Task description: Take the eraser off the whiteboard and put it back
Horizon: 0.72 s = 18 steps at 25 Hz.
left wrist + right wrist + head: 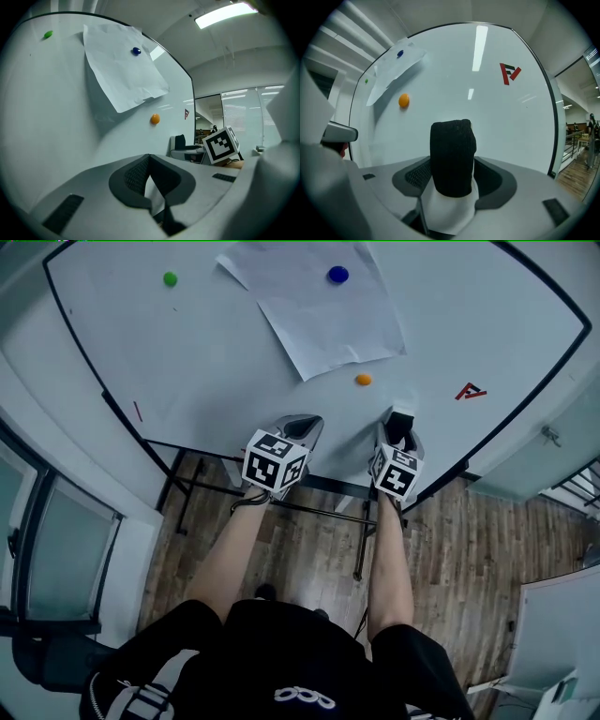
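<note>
The eraser (452, 154), black felt on a white body, stands on end against the whiteboard (501, 122). It sits between the wide jaws of my right gripper (453, 171); the pads (417, 174) on either side do not press on it. In the head view the eraser (400, 420) is a small dark block low on the whiteboard (187, 352), with the right gripper (401, 427) around it. My left gripper (302, 426) is held beside it, close to the board, its jaw tips meeting and nothing between them (149, 157).
A sheet of paper (319, 310) hangs on the board under a blue magnet (337, 275). A green magnet (170, 278), an orange magnet (363, 380) and a red logo (470, 391) are also on it. The board's stand (361, 540) rests on wooden floor.
</note>
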### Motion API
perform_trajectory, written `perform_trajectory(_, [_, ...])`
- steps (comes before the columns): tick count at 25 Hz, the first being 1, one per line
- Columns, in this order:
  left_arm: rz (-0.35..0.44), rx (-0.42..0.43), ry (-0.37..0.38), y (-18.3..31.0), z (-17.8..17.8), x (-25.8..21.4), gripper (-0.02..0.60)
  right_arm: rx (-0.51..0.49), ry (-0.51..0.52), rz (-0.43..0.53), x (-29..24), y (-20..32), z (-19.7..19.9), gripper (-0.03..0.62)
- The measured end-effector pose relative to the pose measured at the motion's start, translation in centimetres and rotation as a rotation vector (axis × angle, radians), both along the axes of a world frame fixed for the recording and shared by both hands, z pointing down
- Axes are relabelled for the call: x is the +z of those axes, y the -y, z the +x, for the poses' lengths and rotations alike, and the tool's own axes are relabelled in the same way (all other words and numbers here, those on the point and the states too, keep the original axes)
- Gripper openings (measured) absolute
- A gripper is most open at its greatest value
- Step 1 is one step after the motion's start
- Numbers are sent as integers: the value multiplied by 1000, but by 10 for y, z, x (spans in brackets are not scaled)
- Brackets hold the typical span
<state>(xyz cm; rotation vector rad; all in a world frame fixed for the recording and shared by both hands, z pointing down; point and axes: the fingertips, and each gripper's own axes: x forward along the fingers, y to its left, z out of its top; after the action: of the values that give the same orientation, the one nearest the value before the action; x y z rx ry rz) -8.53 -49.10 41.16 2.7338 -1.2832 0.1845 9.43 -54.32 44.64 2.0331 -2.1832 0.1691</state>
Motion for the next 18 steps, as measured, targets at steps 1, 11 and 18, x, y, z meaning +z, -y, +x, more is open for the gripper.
perform_trajectory(1, [0,4,2,2,-1,0,9,17,3,4,0,1,1,273])
perform_trajectory(11, [-11,41,4,16,-6,6,9,63,12,15,1,1,2,258])
perform_trajectory(18, [-12,72,-2,15,-4,5,9,65,19,9,-2,-5,1,255])
